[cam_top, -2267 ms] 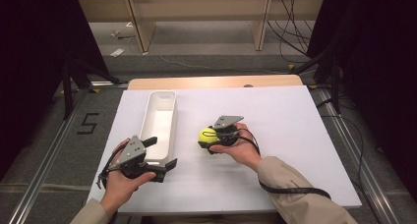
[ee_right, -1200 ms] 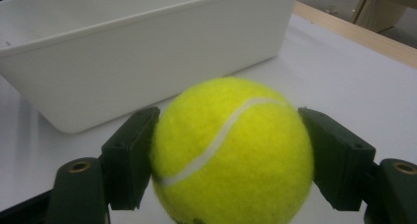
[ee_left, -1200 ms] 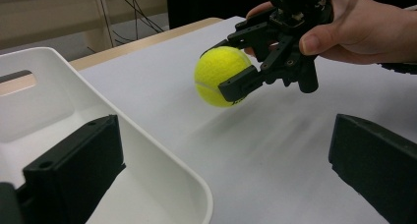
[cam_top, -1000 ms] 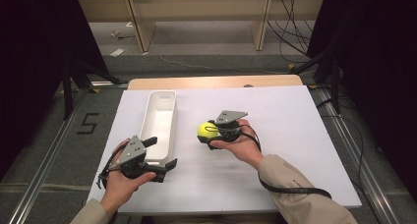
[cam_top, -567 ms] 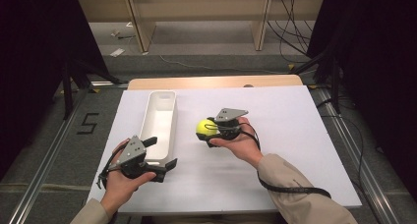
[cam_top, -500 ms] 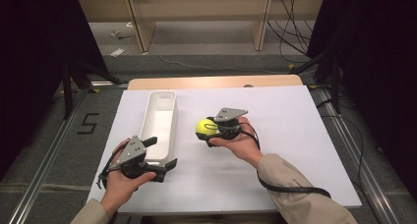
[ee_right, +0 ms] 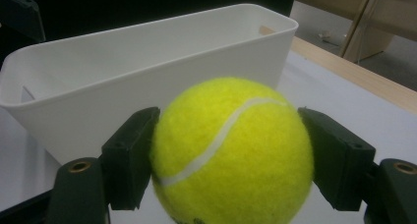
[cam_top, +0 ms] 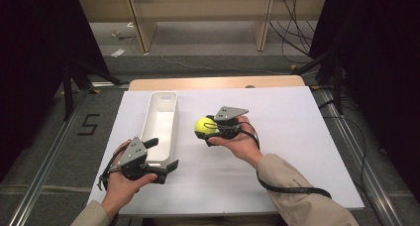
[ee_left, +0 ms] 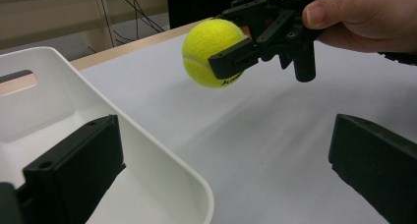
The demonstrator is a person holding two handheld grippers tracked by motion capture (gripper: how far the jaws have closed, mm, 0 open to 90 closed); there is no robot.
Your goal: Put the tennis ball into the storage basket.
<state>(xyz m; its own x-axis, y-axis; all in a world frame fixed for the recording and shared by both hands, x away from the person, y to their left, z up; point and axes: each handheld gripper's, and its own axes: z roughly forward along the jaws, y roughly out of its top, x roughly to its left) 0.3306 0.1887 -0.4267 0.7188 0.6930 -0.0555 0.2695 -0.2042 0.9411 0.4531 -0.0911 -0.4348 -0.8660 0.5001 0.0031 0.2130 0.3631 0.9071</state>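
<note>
the counter is being covered by a white sheet, with a wooden strip being left bare at its far edge. a white bin is being carried directly on it.

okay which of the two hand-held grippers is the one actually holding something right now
The right hand-held gripper: its jaws are clamped on the yellow tennis ball beside the white bin. The left hand-held gripper is open, its jaws straddling the bin's near wall.

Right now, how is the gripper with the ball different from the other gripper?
The right gripper is shut on the yellow tennis ball; the left gripper is open and holds nothing. The right gripper hangs over the white table beside the white bin; the left gripper's jaws straddle the bin's near corner. Both are black and hand-held.
</note>
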